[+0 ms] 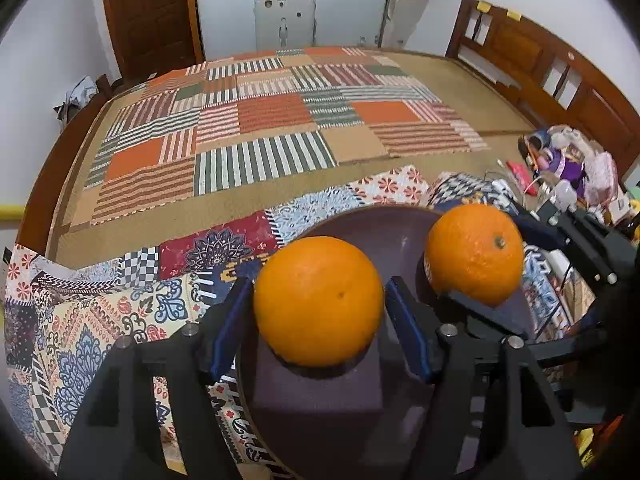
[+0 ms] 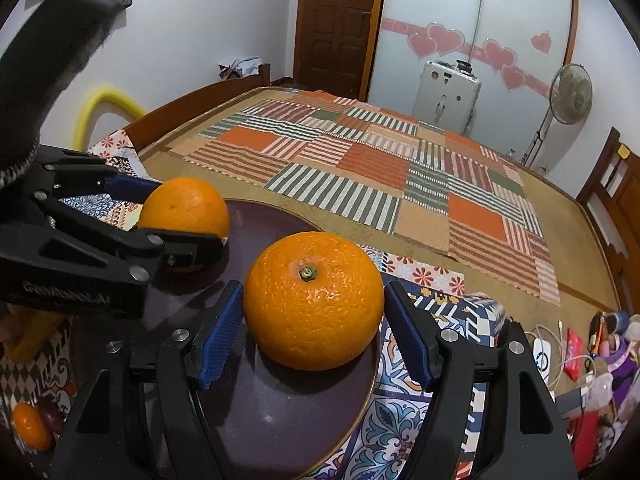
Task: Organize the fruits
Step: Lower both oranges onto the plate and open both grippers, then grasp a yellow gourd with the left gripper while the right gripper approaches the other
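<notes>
Two oranges are over a dark purple plate [image 1: 384, 240] on a patterned cloth. In the left wrist view my left gripper [image 1: 319, 300] has its blue pads against the sides of one orange [image 1: 318, 300], which sits on the plate. My right gripper [image 1: 476, 276] holds the other orange [image 1: 474, 252] to its right. In the right wrist view my right gripper [image 2: 314, 312] has its pads against the orange with a stem [image 2: 314, 300] over the plate [image 2: 280, 408]. My left gripper [image 2: 182, 220] holds the far orange [image 2: 186, 208] at the left.
A third orange [image 2: 30, 426] and a dark fruit [image 2: 50, 416] lie at the lower left beside the plate. A striped patchwork mat [image 1: 260, 128] covers the bed beyond. Clutter of cables and small items [image 1: 560, 172] lies at the right. A wooden headboard [image 1: 560, 68] stands at the far right.
</notes>
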Demonstrator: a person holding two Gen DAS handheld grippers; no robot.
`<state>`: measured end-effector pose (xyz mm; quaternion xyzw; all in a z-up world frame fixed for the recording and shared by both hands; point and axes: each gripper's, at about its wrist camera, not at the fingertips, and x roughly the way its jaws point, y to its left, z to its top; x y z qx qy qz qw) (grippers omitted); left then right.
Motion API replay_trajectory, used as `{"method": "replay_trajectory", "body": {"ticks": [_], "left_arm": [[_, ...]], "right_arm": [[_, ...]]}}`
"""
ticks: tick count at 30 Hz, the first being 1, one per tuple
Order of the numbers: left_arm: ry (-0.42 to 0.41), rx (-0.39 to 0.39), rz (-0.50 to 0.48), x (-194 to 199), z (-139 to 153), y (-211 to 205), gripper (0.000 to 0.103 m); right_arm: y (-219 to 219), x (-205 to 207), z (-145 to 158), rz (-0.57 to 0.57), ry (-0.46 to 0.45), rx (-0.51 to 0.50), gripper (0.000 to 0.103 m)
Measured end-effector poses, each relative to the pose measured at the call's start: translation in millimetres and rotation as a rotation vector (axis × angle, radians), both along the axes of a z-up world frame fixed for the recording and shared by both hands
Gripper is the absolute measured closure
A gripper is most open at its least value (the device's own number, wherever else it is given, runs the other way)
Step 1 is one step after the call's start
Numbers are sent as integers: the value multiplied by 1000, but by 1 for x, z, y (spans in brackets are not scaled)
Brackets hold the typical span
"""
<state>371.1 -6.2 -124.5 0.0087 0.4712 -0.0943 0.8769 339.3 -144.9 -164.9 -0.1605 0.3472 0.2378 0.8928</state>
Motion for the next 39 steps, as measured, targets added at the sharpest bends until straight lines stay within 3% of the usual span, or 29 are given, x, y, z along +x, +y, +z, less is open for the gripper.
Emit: {"method": "replay_trajectory", "body": {"ticks": [11,19,25,31,39], "left_arm": [[-147,35,29,-41,39,16,33],[-240,58,56,-91,68,34,32],[-281,67,71,-131,80,51,25],[-281,76,100,-164,77,72,24],[-230,67,130,-193,46,95,27]], "right_arm": [[-4,-15,14,-13,-39,27,31],[-8,-45,41,-30,-96,56,31],[-4,-73,60,-33,-133,88,31],[6,-97,64,-26,-148,99,31],[26,-119,51,-10,-132,102,31]]}}
